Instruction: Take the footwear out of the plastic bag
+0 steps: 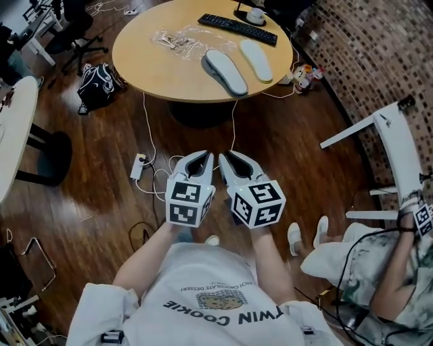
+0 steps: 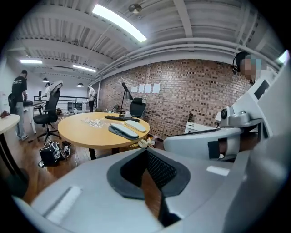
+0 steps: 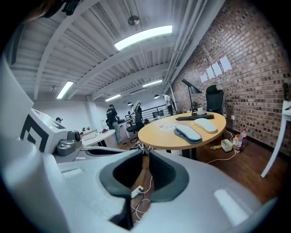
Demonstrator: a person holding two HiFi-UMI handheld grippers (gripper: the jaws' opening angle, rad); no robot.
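Two grippers are in your hands, side by side and close to your chest, above the wooden floor (image 1: 101, 196) and well short of the one round worktop (image 1: 145, 64). Your left gripper (image 1: 201, 157) has its fingers (image 2: 160, 172) closed tip to tip, with nothing between them. Your right gripper (image 1: 227, 157), just beside it, has its fingers (image 3: 164, 175) nearly together. A narrow slit is left at the tips, and nothing is between them either.

Ahead of the fingers and well to their left, one black bag (image 1: 96, 82) lies on the floor by the worktop. On the worktop, well ahead of both pairs of fingers, you have one crumpled clear plastic bag (image 1: 170, 39), a little left of where the fingers point. To its right lie two pieces of footwear, both outside the bag. One grey piece (image 1: 226, 71) is almost straight ahead of the fingers, and one paler piece (image 1: 256, 59) lies just beside it on the right. Farthest from the fingers sit one keyboard (image 1: 237, 28) and one white cup (image 1: 255, 15).
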